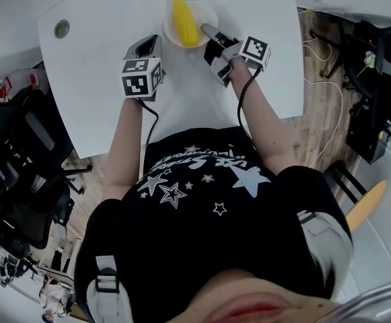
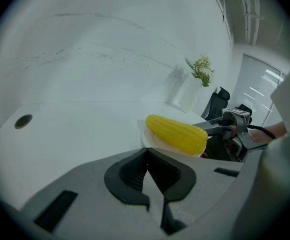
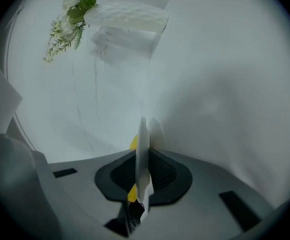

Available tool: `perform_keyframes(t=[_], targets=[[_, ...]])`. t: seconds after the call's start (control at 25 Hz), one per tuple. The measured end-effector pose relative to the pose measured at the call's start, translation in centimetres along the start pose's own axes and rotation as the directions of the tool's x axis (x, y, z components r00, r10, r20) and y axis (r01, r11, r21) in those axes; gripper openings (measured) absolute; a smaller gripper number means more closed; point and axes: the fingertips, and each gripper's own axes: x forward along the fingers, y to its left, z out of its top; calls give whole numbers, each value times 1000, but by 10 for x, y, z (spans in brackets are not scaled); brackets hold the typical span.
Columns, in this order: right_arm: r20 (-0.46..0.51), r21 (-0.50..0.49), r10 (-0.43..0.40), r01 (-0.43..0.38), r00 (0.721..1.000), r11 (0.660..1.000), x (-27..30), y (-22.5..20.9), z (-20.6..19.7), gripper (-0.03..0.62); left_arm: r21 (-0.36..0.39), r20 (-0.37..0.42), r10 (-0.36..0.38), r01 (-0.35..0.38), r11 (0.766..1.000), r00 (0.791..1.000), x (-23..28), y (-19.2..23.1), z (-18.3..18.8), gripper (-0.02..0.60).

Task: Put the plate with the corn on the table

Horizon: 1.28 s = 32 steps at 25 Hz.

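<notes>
Fingers of the right gripper [image 3: 144, 176] clamp the rim of the plate [image 1: 170, 27], which with its corn [image 1: 185, 22] seems already down on the table [image 1: 101, 39] at upper centre, leaving only the release, while the left gripper [image 1: 148, 46] is closed and empty.

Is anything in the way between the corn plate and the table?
Nothing visible. The right gripper pinches the rim of the plate, which has the corn on it, and the white table right there is bare. The left gripper sits beside the plate, jaws together, not under it.
</notes>
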Motion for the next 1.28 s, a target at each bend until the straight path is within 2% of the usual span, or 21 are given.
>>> perform_keyframes(t=[0.16,0.32,0.56,0.68,0.84,1.08,1.28], targets=[[8,17,-57,56,998,998,4,-3,-1,28,-4,-6,9,-9,1000,1000,0,4,-1,6],[-2,-70,-164,164,986,984,7,-7,-3,21,-5,-2,4,-4,1000,1000,0,2,0,6],[-11,-196,-319,311,948,930,6,-10,-5,25,6,9,0,0,1000,1000,-5,-4,4,6],[-5,-260,-384,370,923,892,4,-12,-5,61,5,11,-3,3,1000,1000,-8,-6,4,6],[-21,-278,-436,413,900,867,4,-12,-4,66,10,13,-3,3,1000,1000,-11,-8,4,6],[1,-391,-527,486,850,782,-1,-9,-3,121,14,14,-13,13,1000,1000,-17,-14,3,6],[52,-483,-596,543,801,687,-8,-12,-3,124,17,18,-16,16,1000,1000,-25,-15,0,6]])
